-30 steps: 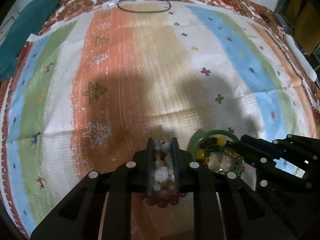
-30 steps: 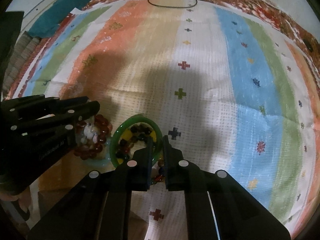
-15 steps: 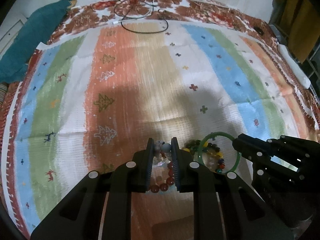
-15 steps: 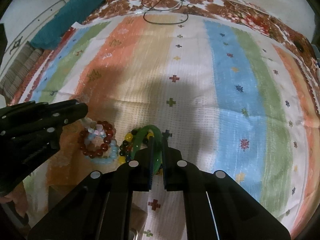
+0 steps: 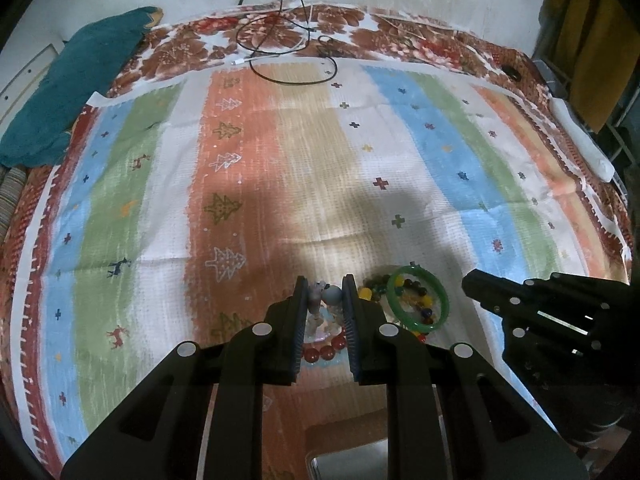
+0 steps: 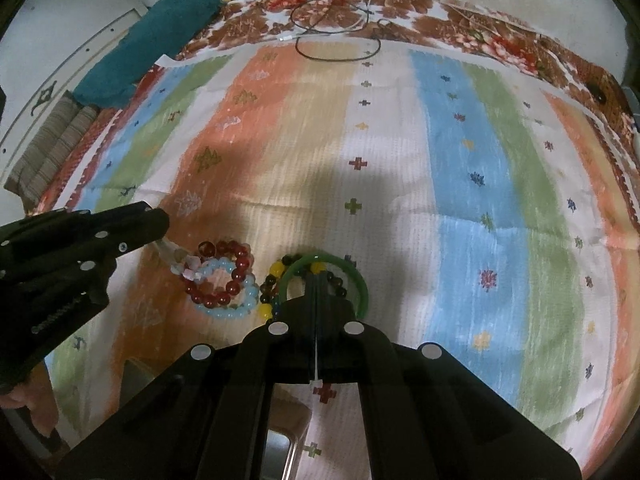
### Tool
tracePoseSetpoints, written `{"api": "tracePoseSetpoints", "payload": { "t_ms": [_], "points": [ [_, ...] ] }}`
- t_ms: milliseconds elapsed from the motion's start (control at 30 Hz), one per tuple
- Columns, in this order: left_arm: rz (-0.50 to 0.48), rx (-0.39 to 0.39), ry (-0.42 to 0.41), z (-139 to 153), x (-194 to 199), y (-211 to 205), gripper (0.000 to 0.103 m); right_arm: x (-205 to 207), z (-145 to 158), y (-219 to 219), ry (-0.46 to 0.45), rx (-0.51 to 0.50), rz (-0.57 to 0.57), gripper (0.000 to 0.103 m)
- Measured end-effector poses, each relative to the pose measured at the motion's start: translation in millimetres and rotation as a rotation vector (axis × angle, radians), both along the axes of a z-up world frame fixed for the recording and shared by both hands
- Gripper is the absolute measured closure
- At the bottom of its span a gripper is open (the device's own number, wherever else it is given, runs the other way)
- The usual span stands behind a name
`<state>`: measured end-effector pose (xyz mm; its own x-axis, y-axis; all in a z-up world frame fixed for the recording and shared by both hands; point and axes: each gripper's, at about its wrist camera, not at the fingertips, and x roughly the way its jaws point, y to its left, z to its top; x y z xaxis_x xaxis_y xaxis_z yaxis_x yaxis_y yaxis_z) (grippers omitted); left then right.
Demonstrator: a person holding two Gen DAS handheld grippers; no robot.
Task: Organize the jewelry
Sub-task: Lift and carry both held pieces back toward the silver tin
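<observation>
My left gripper (image 5: pixel 325 294) is shut on a pale bead bracelet (image 5: pixel 331 294) and holds it off the cloth; it also shows in the right wrist view (image 6: pixel 176 254). Below it lie a red bead bracelet (image 6: pixel 224 272) and a light blue bead bracelet (image 6: pixel 244 300). My right gripper (image 6: pixel 316 276) is shut and empty, above a green bangle (image 6: pixel 360 284) that lies over a multicoloured bead bracelet (image 6: pixel 269 276). The bangle (image 5: pixel 438 292) lies apart from the right gripper (image 5: pixel 476 280) in the left wrist view.
A striped cloth (image 5: pixel 280 160) covers the surface. A black cable (image 5: pixel 288 48) loops at the far edge. A teal cloth (image 5: pixel 68 80) lies far left. A metal tray corner (image 6: pixel 280 452) shows at the near edge.
Both grippers have pulled back and up. The right gripper has let go of the green bangle, which now lies flat, and its jaws have closed. The left gripper keeps its bracelet.
</observation>
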<state>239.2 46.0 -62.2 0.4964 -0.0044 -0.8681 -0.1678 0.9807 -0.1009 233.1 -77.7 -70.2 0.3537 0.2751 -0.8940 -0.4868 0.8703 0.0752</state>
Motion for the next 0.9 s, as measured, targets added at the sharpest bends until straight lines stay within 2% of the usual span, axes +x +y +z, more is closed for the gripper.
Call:
{"api": "tracePoseSetpoints", "payload": {
  "t_ms": [133, 767, 800, 867, 900],
  "points": [
    [0.003, -0.003, 0.006, -1, -1, 0, 0.086, 3, -3, -3, 0.006, -0.006, -0.030, 0.102],
    [-0.014, -0.014, 0.033, -10, 9, -1, 0.086, 25, -49, -15, 0.147, -0.098, -0.091, 0.102],
    [-0.016, -0.013, 0.034, -11, 10, -1, 0.086, 25, -50, -15, 0.149, -0.101, -0.092, 0.099],
    [-0.020, -0.014, 0.037, -12, 11, -1, 0.086, 26, -51, -16, 0.152, -0.098, -0.094, 0.067],
    [-0.022, -0.012, 0.038, -13, 11, -1, 0.086, 26, -51, -16, 0.146, -0.098, -0.092, 0.057]
  ]
}}
